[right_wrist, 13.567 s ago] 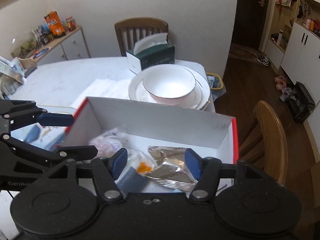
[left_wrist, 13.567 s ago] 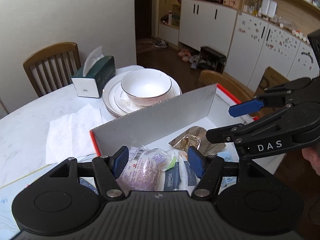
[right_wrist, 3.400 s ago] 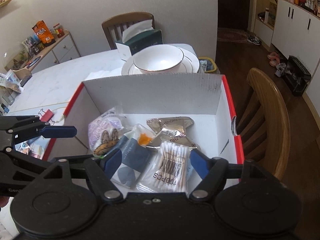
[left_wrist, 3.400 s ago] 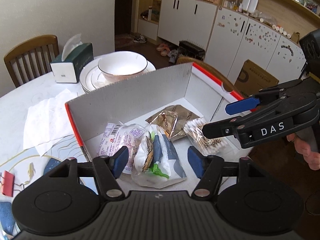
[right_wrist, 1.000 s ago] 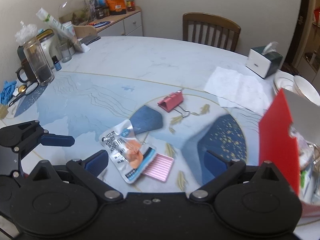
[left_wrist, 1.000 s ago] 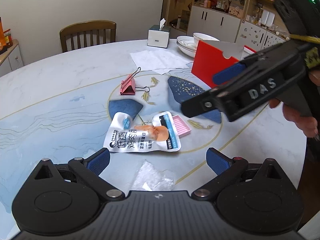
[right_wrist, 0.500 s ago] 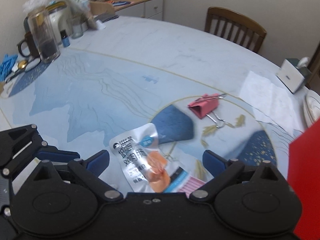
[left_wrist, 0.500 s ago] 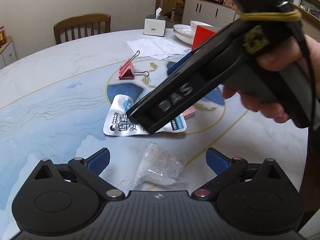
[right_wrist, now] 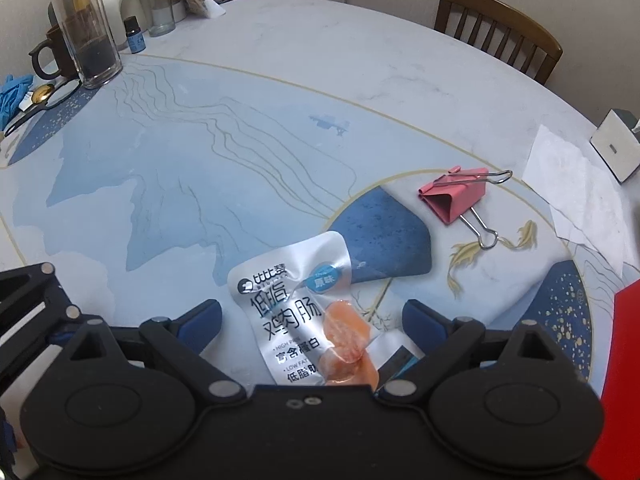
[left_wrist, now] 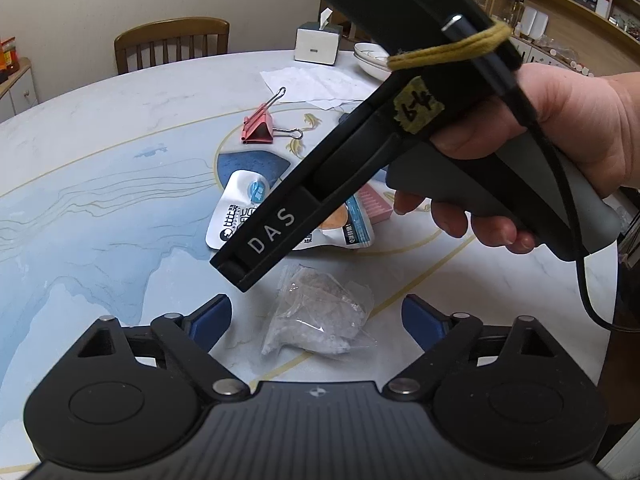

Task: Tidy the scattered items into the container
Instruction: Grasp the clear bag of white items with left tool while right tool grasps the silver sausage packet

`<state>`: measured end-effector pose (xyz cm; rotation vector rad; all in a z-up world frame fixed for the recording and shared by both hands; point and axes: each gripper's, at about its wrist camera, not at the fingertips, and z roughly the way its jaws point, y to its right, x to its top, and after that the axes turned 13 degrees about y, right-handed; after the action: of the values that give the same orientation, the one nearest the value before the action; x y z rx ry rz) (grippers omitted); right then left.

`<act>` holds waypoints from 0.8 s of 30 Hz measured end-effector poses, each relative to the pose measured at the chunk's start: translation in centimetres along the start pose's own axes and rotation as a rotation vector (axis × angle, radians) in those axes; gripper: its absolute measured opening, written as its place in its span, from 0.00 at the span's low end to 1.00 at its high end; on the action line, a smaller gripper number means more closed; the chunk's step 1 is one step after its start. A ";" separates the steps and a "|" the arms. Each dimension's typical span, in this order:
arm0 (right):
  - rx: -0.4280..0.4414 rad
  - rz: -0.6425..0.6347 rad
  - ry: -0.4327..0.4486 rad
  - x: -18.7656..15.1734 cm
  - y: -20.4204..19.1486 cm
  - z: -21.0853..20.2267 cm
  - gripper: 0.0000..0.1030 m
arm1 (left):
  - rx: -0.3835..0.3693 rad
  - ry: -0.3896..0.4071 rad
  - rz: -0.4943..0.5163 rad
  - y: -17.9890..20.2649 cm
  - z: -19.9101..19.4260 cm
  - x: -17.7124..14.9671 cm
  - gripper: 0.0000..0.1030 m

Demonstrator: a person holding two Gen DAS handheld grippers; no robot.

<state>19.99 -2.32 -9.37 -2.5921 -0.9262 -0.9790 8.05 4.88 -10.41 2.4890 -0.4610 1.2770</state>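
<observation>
here, silver snack pouch (right_wrist: 296,312) (orange sausage showing) lies flat.

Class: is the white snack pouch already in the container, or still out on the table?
Out. The white snack pouch lies flat on the table, between the open right gripper pads.

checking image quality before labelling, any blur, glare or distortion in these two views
Left wrist view: sharp, fisheye bends the table edge, the right gripper blocks the centre. Right wrist view: slightly soft, glare on the silver snack pouch, corners vignetted.
</observation>
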 end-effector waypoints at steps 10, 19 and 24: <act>0.006 0.043 -0.014 0.2 0.7 1.1 0.91 | 0.005 -0.023 -0.001 0.0 0.3 -0.3 0.73; -0.042 0.093 0.012 0.6 1.9 0.9 0.70 | 0.017 -0.045 0.011 -0.1 0.4 -0.5 0.64; -0.060 0.115 0.019 0.5 2.6 0.7 0.59 | 0.022 -0.049 0.007 0.0 0.6 -0.3 0.63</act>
<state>22.34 -3.82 -9.51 -2.6476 -0.7445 -1.0132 8.26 4.69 -11.01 2.5440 -0.4704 1.2335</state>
